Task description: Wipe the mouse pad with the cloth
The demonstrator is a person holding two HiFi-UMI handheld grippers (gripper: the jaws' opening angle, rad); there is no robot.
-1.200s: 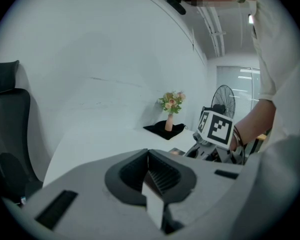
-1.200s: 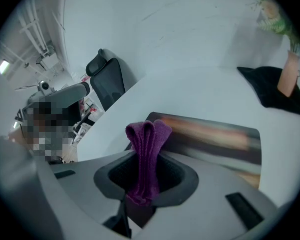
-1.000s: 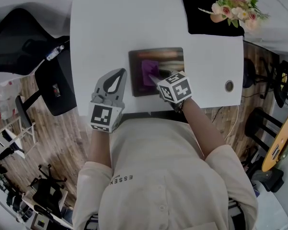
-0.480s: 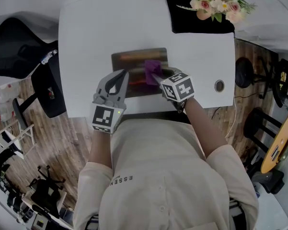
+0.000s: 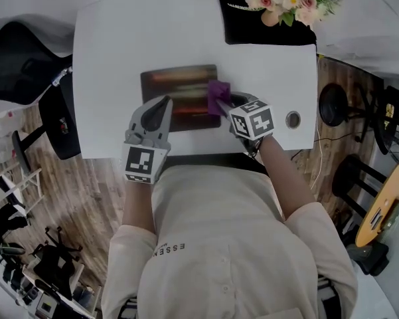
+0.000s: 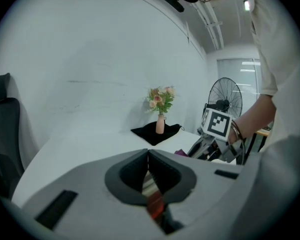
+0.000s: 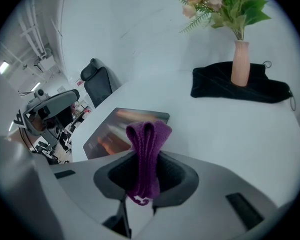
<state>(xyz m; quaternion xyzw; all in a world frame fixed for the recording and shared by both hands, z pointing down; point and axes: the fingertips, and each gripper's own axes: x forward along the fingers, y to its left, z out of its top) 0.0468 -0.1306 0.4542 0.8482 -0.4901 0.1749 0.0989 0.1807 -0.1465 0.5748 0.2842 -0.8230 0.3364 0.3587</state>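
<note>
A dark mouse pad (image 5: pixel 179 88) with an orange-red print lies on the white desk (image 5: pixel 119 38); in the right gripper view the mouse pad (image 7: pixel 117 129) sits left of the jaws. My right gripper (image 5: pixel 222 103) is shut on a folded purple cloth (image 5: pixel 218 93), which hangs at the pad's right edge. The purple cloth (image 7: pixel 146 156) stands up between the jaws of the right gripper (image 7: pixel 144 181). My left gripper (image 5: pixel 160 106) is shut, its tips resting on the pad's near left part. Through the left gripper (image 6: pixel 149 169) a strip of the pad shows.
A vase of flowers (image 5: pixel 285 2) stands on a black cloth (image 5: pixel 252 28) at the desk's far right corner. A round cable hole (image 5: pixel 293 119) is near the right edge. A black office chair (image 5: pixel 20 52) stands left of the desk. A fan (image 6: pixel 224 91) stands beyond.
The right gripper has carried the purple cloth rightward across the pad, from its middle to its right edge. The left gripper stays at the pad's near left part.
</note>
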